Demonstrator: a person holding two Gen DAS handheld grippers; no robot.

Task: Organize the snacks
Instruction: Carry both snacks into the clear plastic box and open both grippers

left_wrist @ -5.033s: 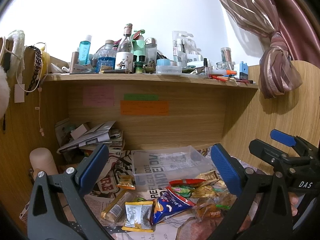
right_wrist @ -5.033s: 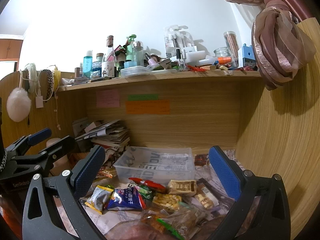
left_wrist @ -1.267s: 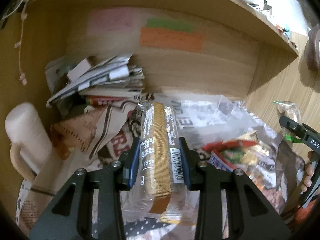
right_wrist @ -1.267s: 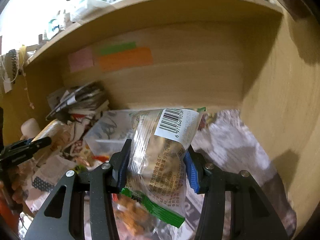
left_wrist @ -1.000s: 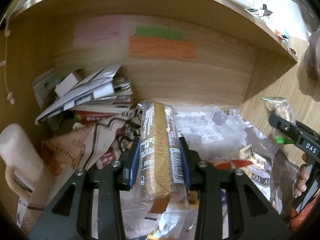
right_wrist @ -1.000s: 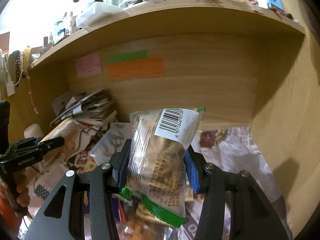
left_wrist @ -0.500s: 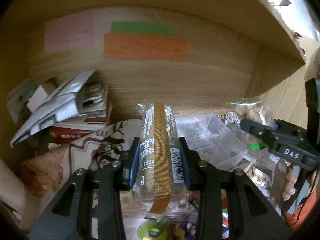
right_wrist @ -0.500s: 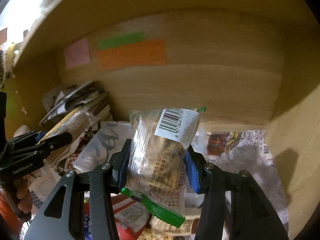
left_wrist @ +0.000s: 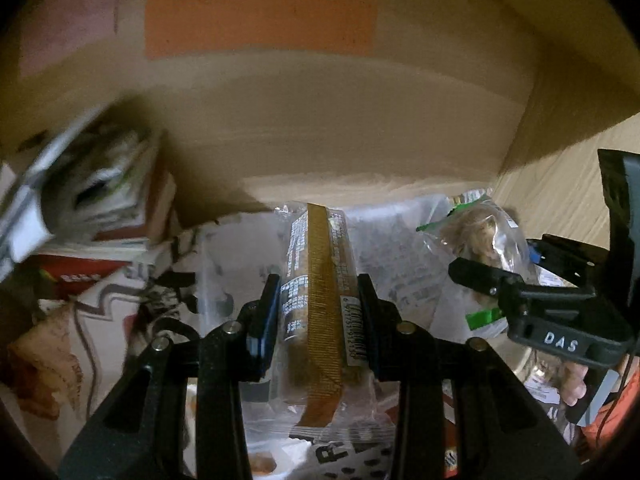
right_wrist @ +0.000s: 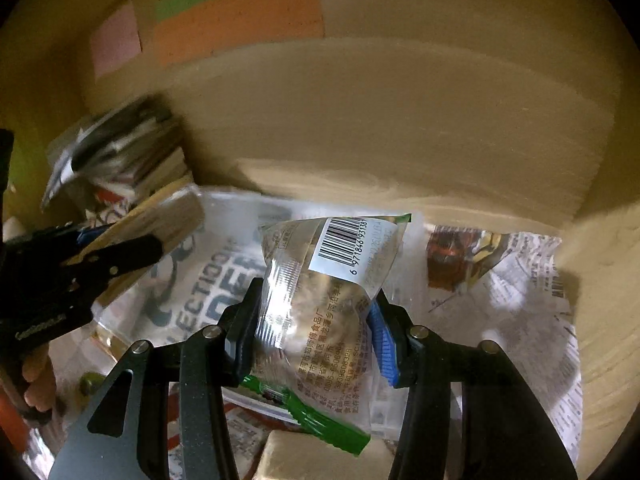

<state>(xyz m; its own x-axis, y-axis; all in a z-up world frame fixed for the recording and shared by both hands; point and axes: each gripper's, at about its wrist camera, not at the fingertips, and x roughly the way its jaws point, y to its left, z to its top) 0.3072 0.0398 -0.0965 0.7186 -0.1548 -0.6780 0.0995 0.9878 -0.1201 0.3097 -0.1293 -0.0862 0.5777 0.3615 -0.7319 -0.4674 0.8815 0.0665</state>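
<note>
My left gripper (left_wrist: 318,292) is shut on a long clear-wrapped brown wafer bar (left_wrist: 320,280), held above the clear plastic bin (left_wrist: 400,256). My right gripper (right_wrist: 316,312) is shut on a clear snack packet with a green edge and a barcode (right_wrist: 320,296), also above the bin (right_wrist: 208,276). In the left wrist view the right gripper (left_wrist: 476,272) with its packet (left_wrist: 480,236) shows at the right. In the right wrist view the left gripper (right_wrist: 120,248) with the bar (right_wrist: 160,224) shows at the left.
The bin stands on newspaper (right_wrist: 520,272) under a wooden shelf, close to the back panel (right_wrist: 400,120) with coloured sticky notes (right_wrist: 240,16). A stack of papers and books (left_wrist: 92,208) lies at the left. More snack packets (right_wrist: 320,460) lie in front of the bin.
Both grippers have moved forward and down under the shelf, closer to the bin, each still holding its snack. The two grippers are closer together.
</note>
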